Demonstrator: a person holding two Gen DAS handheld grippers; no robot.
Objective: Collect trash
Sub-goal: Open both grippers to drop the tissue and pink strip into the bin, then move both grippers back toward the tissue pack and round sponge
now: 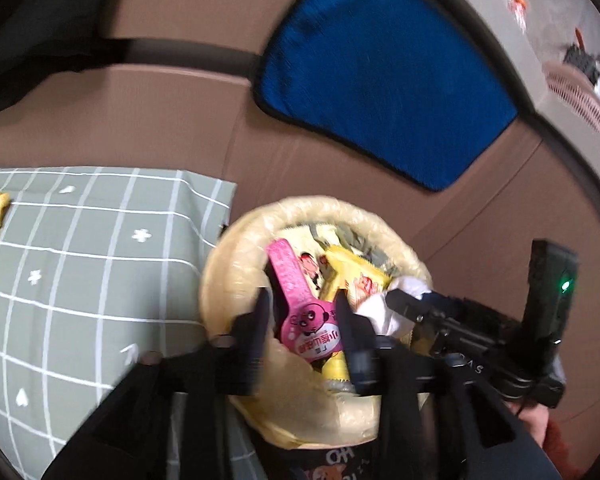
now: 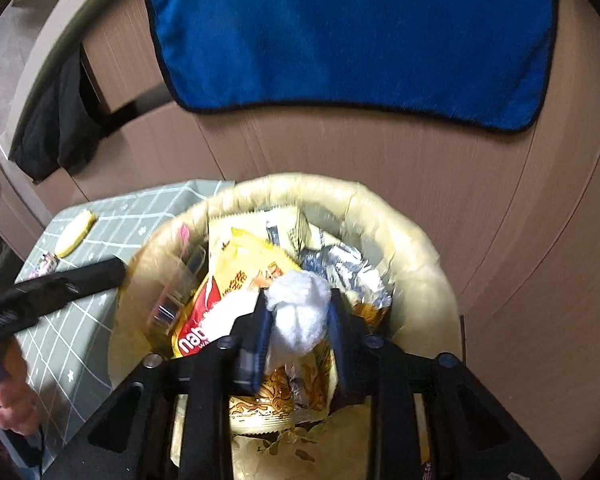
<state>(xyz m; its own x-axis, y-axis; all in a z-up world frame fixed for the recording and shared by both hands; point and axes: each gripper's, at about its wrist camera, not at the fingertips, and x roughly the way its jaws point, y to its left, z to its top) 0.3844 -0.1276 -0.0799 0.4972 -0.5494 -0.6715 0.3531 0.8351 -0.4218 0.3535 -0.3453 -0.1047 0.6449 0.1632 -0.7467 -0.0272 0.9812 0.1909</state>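
Right wrist view: a brown floor (image 2: 500,208) carries a blue mat (image 2: 340,32), a green checked cloth (image 2: 80,320) and a bag-lined trash bin (image 2: 412,216) full of wrappers. Above the bin, the right hand-held gripper (image 2: 298,320) clenches a white tissue wad (image 2: 300,308). The left hand-held gripper (image 1: 302,320) grasps a pink snack wrapper (image 1: 300,300) over the bin.

Seemingly "nab" on the red-and-yellow wrapper (image 2: 216,316) in bin.
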